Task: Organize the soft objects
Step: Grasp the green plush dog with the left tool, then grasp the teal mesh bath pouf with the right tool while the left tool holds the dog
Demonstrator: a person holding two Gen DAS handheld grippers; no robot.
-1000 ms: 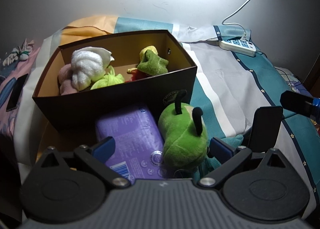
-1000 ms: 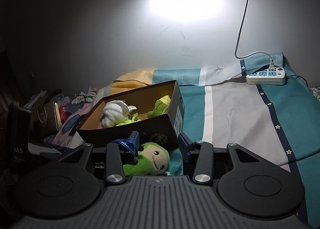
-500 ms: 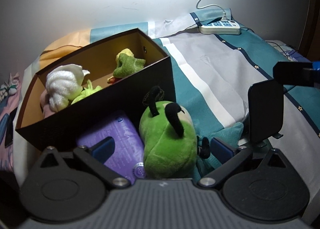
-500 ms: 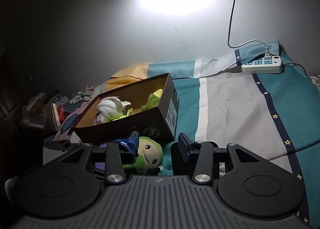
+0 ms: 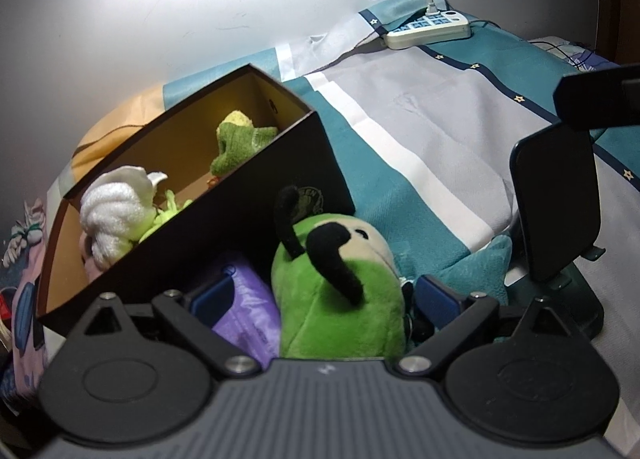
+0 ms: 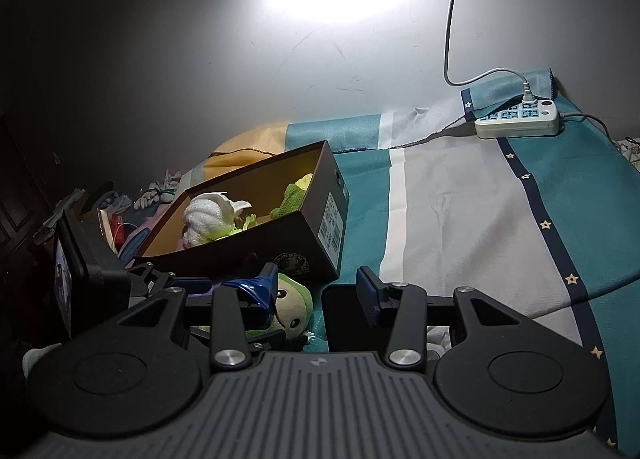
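Several soft toys are already boxed [image 5: 248,179], while the green plush [image 5: 340,291] is being straddled by the left gripper's [image 5: 324,299] narrowing, unclamped jaws.

- A green plush toy [image 5: 340,299] with a cream face and two black antennae lies on the striped bedspread, just outside the box's near wall.
- A dark brown open cardboard box [image 5: 256,195] holds a rolled white fluffy towel [image 5: 114,215], a green-and-yellow plush [image 5: 236,143] in the far corner and lime-green soft scraps [image 5: 166,215] between them.
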